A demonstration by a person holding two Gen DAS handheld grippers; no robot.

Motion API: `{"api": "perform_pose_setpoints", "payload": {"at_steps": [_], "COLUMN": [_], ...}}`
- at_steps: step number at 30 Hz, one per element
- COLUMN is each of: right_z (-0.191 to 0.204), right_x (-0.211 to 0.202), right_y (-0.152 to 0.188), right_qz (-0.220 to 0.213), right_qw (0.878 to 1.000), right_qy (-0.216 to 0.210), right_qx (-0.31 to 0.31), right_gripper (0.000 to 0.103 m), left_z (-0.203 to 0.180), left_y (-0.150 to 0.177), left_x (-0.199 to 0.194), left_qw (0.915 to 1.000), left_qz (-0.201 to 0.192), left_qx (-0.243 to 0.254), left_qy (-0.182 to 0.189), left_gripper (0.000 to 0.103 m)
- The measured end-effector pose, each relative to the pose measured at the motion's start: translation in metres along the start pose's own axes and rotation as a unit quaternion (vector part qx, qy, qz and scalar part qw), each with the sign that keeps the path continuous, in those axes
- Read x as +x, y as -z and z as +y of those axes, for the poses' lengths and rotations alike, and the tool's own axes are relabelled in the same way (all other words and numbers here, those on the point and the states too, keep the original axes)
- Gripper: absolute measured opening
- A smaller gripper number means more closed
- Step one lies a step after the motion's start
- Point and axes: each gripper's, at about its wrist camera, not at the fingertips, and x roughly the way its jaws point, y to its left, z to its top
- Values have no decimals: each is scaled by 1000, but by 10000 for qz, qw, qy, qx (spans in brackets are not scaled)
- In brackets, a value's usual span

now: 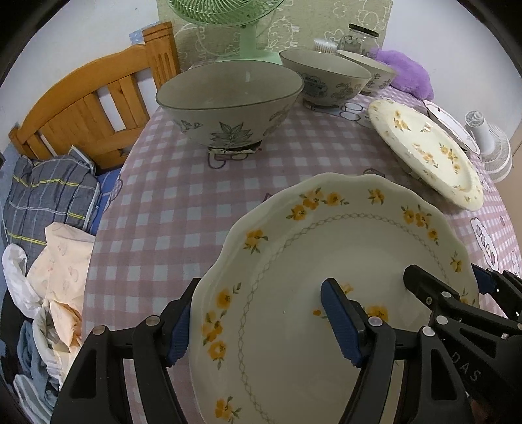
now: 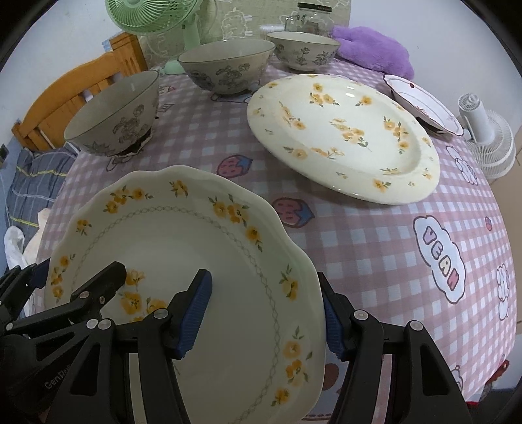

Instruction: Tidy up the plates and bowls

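Left wrist view: our left gripper [image 1: 261, 321] has its jaws clenched across the left rim of the scalloped plate [image 1: 326, 261], one blue pad outside the rim, the other inside the well. Our right gripper [image 1: 456, 287] shows at the plate's right edge, one black finger over the inside, its blue-padded partner outside the rim. The plate looks tilted and carried above the bench [image 1: 182, 202], though we can't tell if its underside clears the checked cloth. Beyond it on the bench: a large bowl [image 1: 228, 101], a second bowl [image 1: 326, 78] and a third bowl [image 1: 372, 70] further back, and to the right a flat flowered plate [image 1: 427, 150] with a red-trimmed plate [image 1: 452, 125] just behind. Green fan [image 1: 235, 22] at the back. Right wrist view: the right gripper [image 2: 264, 313] grasps the scalloped plate [image 2: 195, 254] on its right rim, pads either side. The left gripper [image 2: 75, 280] holds the opposite rim. Flat flowered plate [image 2: 345, 137] sits well apart to the right, three bowls [image 2: 228, 65] arc across the back of the bench [image 2: 375, 234], purple plush [image 2: 375, 49] in the far corner.
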Motion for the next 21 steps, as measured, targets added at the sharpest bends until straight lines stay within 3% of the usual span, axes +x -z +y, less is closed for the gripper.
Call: {"api": "perform_pose_setpoints", "payload": {"at_steps": [14, 21], "right_z": [-9, -24], "right_x": [-12, -43], "right_y": [2, 3], "right_qz": [89, -174], "right_qw": [9999, 9998], "right_qy": [-71, -86], "right_qx": [-13, -50], "right_gripper": [66, 69], "left_z": [-3, -14], "left_y": [6, 3], "left_x": [-18, -43], "left_qw": [9999, 9996], "left_qz": [2, -241], "left_qx": [5, -6], "left_qy": [-155, -119], "left_gripper": [88, 97]}}
